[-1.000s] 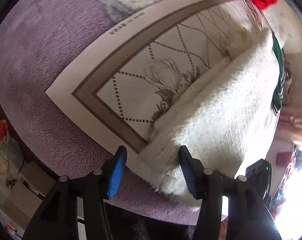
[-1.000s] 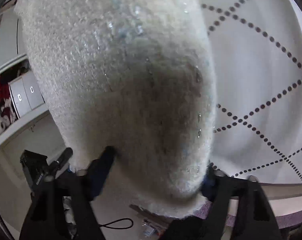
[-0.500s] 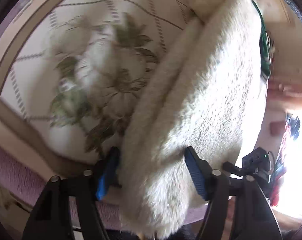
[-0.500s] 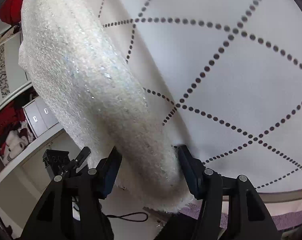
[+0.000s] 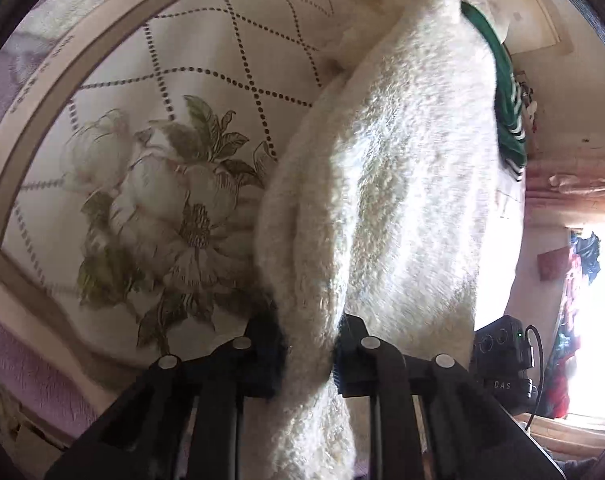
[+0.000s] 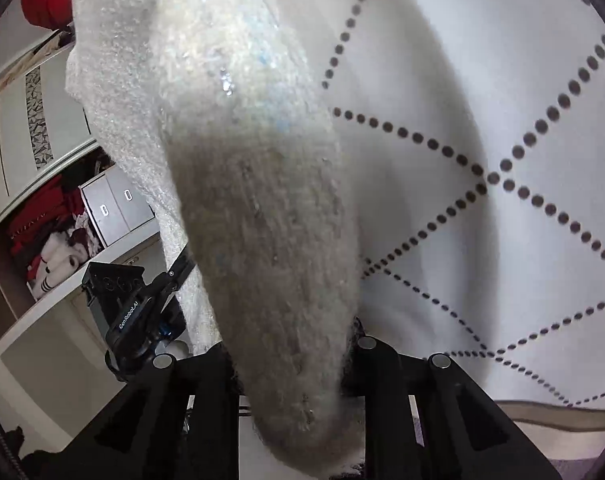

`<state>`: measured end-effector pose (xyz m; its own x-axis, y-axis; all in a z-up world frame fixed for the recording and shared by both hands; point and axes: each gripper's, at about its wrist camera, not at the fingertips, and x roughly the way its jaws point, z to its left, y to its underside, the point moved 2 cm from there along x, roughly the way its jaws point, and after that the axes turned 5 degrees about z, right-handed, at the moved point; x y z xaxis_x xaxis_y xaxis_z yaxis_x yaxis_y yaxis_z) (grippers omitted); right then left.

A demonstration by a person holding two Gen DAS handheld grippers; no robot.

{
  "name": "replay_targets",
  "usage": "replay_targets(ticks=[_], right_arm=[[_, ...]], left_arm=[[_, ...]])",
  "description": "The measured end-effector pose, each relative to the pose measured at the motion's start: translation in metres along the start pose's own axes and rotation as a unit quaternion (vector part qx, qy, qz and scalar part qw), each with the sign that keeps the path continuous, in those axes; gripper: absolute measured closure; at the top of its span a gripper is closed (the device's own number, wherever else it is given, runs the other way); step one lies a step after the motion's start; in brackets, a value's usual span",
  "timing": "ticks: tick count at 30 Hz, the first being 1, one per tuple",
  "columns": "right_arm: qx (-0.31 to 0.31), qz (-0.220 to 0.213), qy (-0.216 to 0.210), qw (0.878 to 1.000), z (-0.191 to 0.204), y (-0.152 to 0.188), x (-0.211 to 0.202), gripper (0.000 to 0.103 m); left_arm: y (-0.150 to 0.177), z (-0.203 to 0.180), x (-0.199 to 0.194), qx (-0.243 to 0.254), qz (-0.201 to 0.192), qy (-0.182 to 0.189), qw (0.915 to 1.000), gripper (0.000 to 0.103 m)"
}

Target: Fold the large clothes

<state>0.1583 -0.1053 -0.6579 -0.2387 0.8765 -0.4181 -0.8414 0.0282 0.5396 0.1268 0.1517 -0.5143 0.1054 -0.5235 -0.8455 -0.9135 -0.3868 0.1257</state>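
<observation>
Left wrist view: the left gripper (image 5: 308, 354) is clamped on a fold of the fuzzy white garment (image 5: 402, 184), which rises from its jaws above the bedspread (image 5: 150, 152) with its flower print and dotted diamonds. A green striped cloth (image 5: 506, 120) lies beyond it. Right wrist view: the right gripper (image 6: 292, 364) pinches the garment (image 6: 262, 184) too, above the bedspread (image 6: 482, 120), shelves (image 6: 42, 216) to the left

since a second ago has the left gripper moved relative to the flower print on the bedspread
Yes. The left gripper moved forward over the bedspread: its flower print, earlier far ahead, now lies just left of the fingers, which have closed on the white fluffy garment.
</observation>
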Motion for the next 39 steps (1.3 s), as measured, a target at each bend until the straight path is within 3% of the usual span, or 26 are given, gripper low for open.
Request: replay_targets(ticks=[2, 6, 9, 11, 14, 16, 18, 22, 25, 27, 29, 31, 32, 33, 34, 36, 39], right_arm=[[0.004, 0.013, -0.014, 1.0, 0.014, 0.025, 0.0, 0.086], [0.047, 0.092, -0.011, 0.995, 0.022, 0.093, -0.008, 0.086], [0.11, 0.129, -0.061, 0.984, 0.035, 0.134, -0.018, 0.086], [0.142, 0.124, -0.125, 0.974, 0.054, 0.141, -0.023, 0.086], [0.175, 0.079, -0.212, 0.958, 0.076, 0.114, -0.037, 0.086], [0.177, 0.046, -0.235, 0.954, 0.089, 0.086, -0.04, 0.086], [0.197, 0.026, -0.262, 0.945, 0.089, 0.06, -0.036, 0.086], [0.224, -0.005, -0.295, 0.929, 0.072, 0.02, -0.031, 0.083], [0.227, -0.031, -0.281, 0.932, 0.072, 0.0, -0.037, 0.079], [0.211, -0.033, -0.266, 0.94, 0.077, -0.008, -0.047, 0.074], [0.184, -0.043, -0.249, 0.95, 0.084, -0.011, -0.062, 0.058], [0.15, -0.057, -0.215, 0.963, 0.102, -0.008, -0.078, 0.044], [0.133, -0.066, -0.204, 0.967, 0.103, -0.011, -0.091, 0.027], [0.115, -0.081, -0.19, 0.972, 0.111, -0.008, -0.103, 0.018], [0.098, -0.095, -0.175, 0.975, 0.116, -0.007, -0.119, 0.007], [0.056, -0.124, -0.127, 0.983, 0.133, -0.004, -0.145, 0.007], [-0.017, -0.15, -0.013, 0.988, 0.148, -0.001, -0.181, 0.007]], left_arm=[[0.018, 0.001, -0.017, -0.011, 0.012, 0.009, 0.9998, 0.09], [0.073, 0.003, -0.042, -0.047, 0.078, -0.003, 0.9959, 0.09], [0.094, -0.001, -0.074, -0.098, 0.112, 0.012, 0.9888, 0.091], [0.081, -0.014, -0.095, -0.12, 0.102, 0.025, 0.9872, 0.091], [0.035, -0.028, -0.105, -0.149, 0.071, 0.056, 0.9846, 0.091], [0.003, -0.033, -0.099, -0.158, 0.056, 0.076, 0.9829, 0.091], [-0.03, -0.036, -0.081, -0.164, 0.046, 0.074, 0.9825, 0.091], [-0.059, -0.022, -0.04, -0.202, 0.057, 0.057, 0.9762, 0.087], [-0.078, -0.018, -0.025, -0.236, 0.08, 0.056, 0.9668, 0.084], [-0.079, -0.02, -0.03, -0.226, 0.085, 0.039, 0.9697, 0.083], [-0.079, -0.031, -0.043, -0.199, 0.077, 0.027, 0.9765, 0.078], [-0.077, -0.034, -0.052, -0.183, 0.061, 0.034, 0.9806, 0.065], [-0.076, -0.038, -0.06, -0.174, 0.046, 0.04, 0.9829, 0.052], [-0.079, -0.042, -0.064, -0.166, 0.031, 0.04, 0.9849, 0.041], [-0.082, -0.047, -0.071, -0.153, 0.012, 0.043, 0.9872, 0.038], [-0.088, -0.057, -0.082, -0.13, -0.015, 0.034, 0.9908, 0.035], [-0.092, -0.068, -0.088, -0.095, -0.044, 0.008, 0.9945, 0.026]])
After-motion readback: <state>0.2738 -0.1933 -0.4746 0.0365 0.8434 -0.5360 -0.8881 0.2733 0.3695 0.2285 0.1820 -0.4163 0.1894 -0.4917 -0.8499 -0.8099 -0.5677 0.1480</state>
